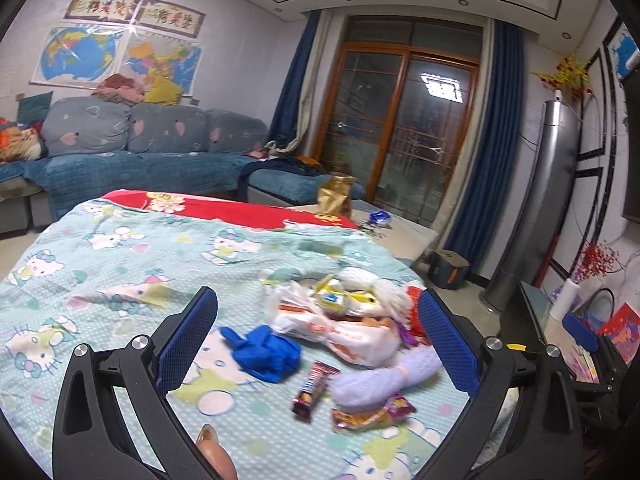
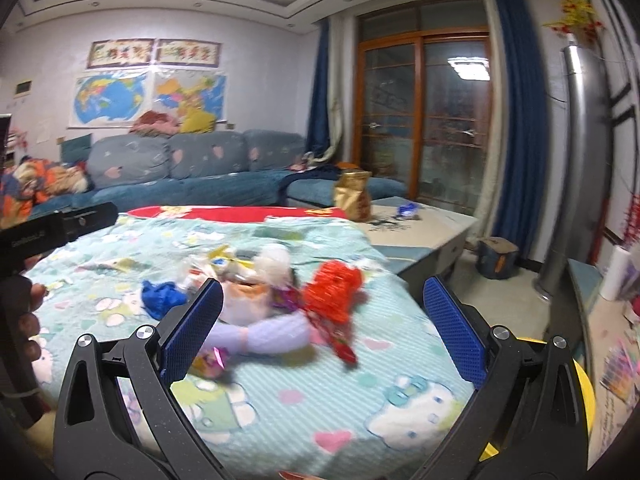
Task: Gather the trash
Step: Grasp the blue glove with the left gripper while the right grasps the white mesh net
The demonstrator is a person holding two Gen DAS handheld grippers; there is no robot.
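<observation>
We see the heap of crumpled wrappers and plastic bags (image 1: 344,320) (image 2: 256,280) on the pale cartoon-print blanket (image 1: 120,264) (image 2: 360,400), ahead of both tools. Left gripper (image 1: 318,344) and right gripper (image 2: 322,332): jaws wide apart, holding nothing.

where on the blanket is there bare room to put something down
Free: the blanket on the sofa side, between the red cloth and the blue bag; also the near strip in front of the lilac roll. Crowded: around the white plastic bag and red net.
</observation>
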